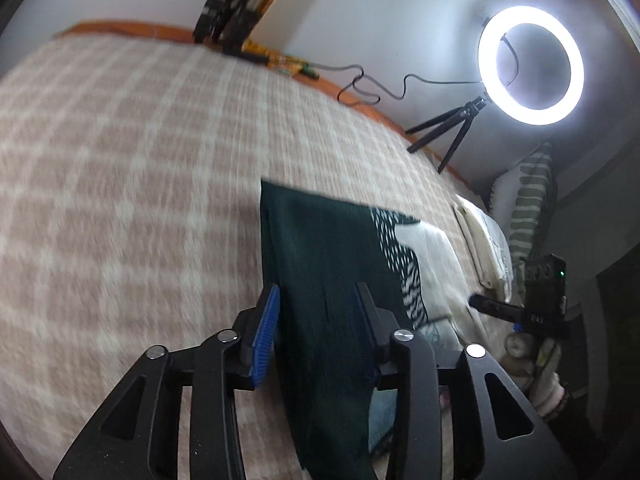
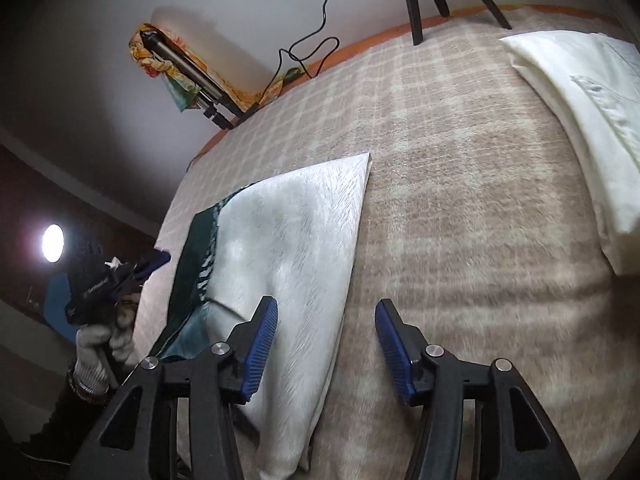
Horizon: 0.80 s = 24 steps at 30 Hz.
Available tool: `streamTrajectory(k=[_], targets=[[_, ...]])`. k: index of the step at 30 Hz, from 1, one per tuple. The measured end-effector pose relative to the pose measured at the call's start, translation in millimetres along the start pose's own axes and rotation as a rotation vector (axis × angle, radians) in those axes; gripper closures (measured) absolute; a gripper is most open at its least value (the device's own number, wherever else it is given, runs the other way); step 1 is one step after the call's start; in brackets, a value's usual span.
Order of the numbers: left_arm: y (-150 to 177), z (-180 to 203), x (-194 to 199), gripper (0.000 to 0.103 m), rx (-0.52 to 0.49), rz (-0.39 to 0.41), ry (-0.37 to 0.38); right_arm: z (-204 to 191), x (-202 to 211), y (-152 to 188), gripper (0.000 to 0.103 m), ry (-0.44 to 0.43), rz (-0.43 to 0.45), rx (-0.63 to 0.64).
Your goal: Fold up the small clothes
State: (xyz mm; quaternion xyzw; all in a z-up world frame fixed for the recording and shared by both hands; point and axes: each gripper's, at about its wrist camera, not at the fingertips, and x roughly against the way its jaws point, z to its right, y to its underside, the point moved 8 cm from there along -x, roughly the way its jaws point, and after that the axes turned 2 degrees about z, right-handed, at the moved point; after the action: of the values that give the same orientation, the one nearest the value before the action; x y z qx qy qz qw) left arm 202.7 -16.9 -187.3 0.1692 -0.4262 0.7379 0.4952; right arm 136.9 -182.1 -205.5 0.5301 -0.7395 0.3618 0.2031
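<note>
Cloth [image 1: 320, 264], dark green and white, lies flat on the checked blanket [image 1: 120, 160]. Left gripper [image 1: 316, 304] stands apart over its green edge, right gripper [image 2: 326, 320] wide beside the white edge; bare blanket beyond, folded white pile [image 2: 580, 92] far right.

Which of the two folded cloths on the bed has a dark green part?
The cloth under the grippers: white with a dark green side. The other, the plain cream cloth, lies apart near the bed's far edge, with no green.
</note>
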Motion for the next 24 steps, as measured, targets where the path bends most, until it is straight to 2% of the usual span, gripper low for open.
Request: streamTrajectory(k=[4,9,12,14,16,17,21,24], targets=[[16,0,-15,0.066,0.06,-0.054,0.042,-3,-11,-12,0.05,-0.055,0.02,-0.027],[12,8,-22,0.066,0.059,-0.035,0.097,-10,-26,-18,0.059,-0.148,0.04,-0.065],[8,12,-26,0.066,0.052,-0.024,0.109,-12,-33,-20,0.068,-0.157,0.047,-0.074],[3,15,-29,0.072,0.025,-0.012,0.086,-14,-36,-22,0.079,-0.138,0.049,-0.077],[-1,13,-33,0.091,0.017,-0.004,0.053,-14,-38,-22,0.091,-0.099,0.054,-0.073],[-3,11,-34,0.096,0.021,0.0,0.041,-16,-40,-22,0.097,-0.073,0.055,-0.062],[-7,19,-31,0.098,-0.058,0.027,-0.004,-33,-37,-23,0.101,0.069,0.081,0.065],[-11,31,-22,0.098,-0.127,0.059,-0.021,-53,-26,-25,0.101,0.14,0.123,0.172]])
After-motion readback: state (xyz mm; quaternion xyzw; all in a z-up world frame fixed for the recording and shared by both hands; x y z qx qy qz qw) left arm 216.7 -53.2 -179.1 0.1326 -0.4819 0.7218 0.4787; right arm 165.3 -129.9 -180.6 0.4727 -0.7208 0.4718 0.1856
